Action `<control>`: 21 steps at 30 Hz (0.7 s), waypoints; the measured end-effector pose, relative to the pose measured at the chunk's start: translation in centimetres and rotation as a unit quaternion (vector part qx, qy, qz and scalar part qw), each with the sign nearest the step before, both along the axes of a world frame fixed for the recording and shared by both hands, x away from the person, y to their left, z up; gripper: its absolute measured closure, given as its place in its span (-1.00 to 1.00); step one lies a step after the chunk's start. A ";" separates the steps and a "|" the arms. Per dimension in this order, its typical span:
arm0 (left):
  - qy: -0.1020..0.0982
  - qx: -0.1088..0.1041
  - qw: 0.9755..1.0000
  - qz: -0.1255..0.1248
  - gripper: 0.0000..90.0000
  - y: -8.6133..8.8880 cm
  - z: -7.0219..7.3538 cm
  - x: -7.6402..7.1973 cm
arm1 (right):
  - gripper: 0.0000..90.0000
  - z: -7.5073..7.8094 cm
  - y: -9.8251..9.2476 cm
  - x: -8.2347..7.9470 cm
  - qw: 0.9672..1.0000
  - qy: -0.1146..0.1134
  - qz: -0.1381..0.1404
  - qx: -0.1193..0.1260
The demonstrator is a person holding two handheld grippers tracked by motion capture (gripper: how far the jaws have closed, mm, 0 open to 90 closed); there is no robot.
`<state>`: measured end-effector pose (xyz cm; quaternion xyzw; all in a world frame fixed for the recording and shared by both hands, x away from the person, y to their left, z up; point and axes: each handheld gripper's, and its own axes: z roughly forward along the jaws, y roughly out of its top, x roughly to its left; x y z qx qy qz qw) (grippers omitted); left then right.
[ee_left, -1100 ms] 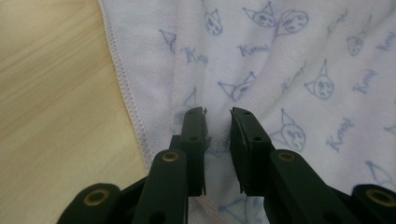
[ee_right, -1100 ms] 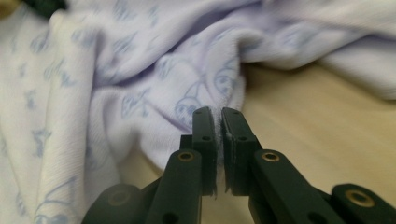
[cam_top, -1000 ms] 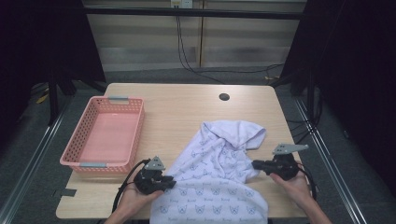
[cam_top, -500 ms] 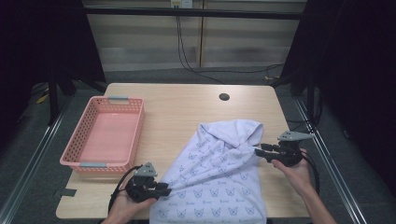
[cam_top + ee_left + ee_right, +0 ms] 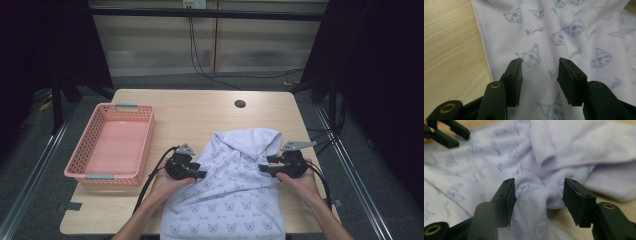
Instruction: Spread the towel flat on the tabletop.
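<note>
- Both jaws have just been opening. The left hand-held gripper (image 5: 539,72) stands parted about halfway over the flat printed cloth of the hooded top (image 5: 235,190); cloth lies under the gap, but the pads do not pinch it.
- The right hand-held gripper (image 5: 537,197) is parted wider, with a bunched fold of the top between its jaws, not pressed.
- I judge this as a release: the top is let go after being drawn flat, so the next grip can be picked for a fold.
- The top lies on the near right part of the tabletop (image 5: 200,112), hood pointing far, hem hanging over the near edge. The pink basket (image 5: 90,150) sits to the left, apart from it.
- Against a second ago, the left hand-held gripper has come in from the near left edge onto the top's left side, the right one sits nearer the hood, and the cloth looks smoother and narrower.
</note>
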<state>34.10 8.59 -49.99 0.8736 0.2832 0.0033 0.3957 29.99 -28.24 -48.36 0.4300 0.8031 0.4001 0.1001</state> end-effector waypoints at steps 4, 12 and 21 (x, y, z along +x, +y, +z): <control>-0.032 0.041 0.999 -0.003 0.85 0.6 0.2 -0.8 | 0.00 -1.5 0.3 -0.6 1.000 0.018 -0.001 -0.025; 0.018 0.021 1.000 -0.015 0.97 5.3 0.4 -5.7 | 0.60 -1.3 1.2 -2.5 0.999 0.027 0.037 -0.009; 0.030 0.005 0.998 -0.052 0.65 6.0 1.3 -9.4 | 0.69 -1.1 3.4 -6.1 0.994 0.040 0.097 -0.013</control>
